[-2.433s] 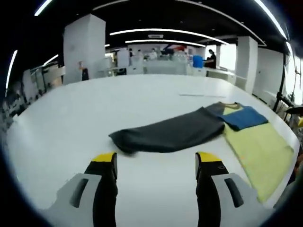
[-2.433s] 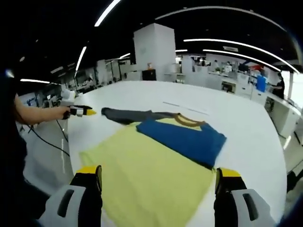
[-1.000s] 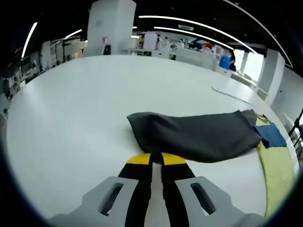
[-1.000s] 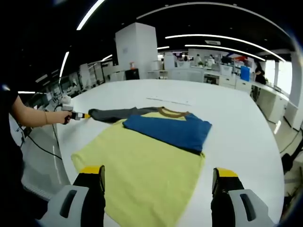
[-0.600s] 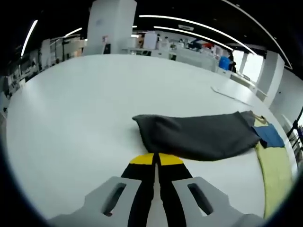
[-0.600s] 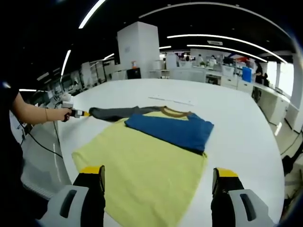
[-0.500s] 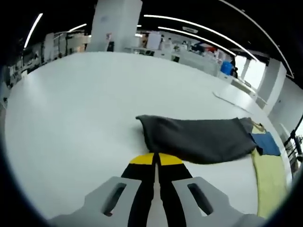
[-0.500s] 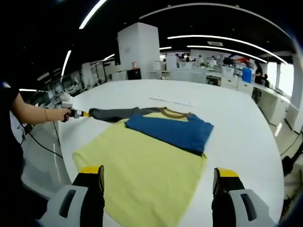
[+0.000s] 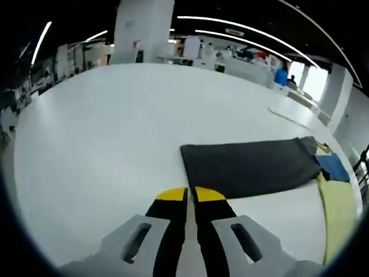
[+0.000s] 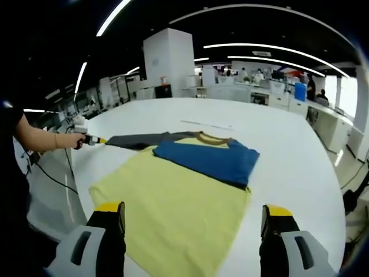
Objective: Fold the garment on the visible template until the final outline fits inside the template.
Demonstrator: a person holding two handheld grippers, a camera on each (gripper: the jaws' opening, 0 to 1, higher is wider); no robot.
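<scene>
A yellow shirt (image 10: 173, 202) lies flat on the white table (image 10: 288, 150), its brown collar (image 10: 210, 137) at the far end. The blue sleeve (image 10: 210, 158) is folded across the chest. The dark grey sleeve (image 9: 248, 167) stretches flat away from the body. My left gripper (image 9: 187, 194) is shut, its yellow tips pinching the near corner of the grey sleeve's cuff; the left gripper (image 10: 92, 139) also shows at that sleeve's end in the right gripper view. My right gripper (image 10: 193, 213) is open, jaws wide apart above the shirt's hem, holding nothing.
A person's forearm (image 10: 40, 140) holds the left gripper at the table's left edge, with a cable (image 10: 55, 180) hanging below. A thin pale strip (image 10: 210, 124) lies on the table beyond the collar. A white pillar (image 10: 168, 63) and desks stand behind.
The left gripper closed at the grey sleeve's cuff and pulled it outward; the sleeve went from lumpy to flat and taut. The right gripper stayed open in place.
</scene>
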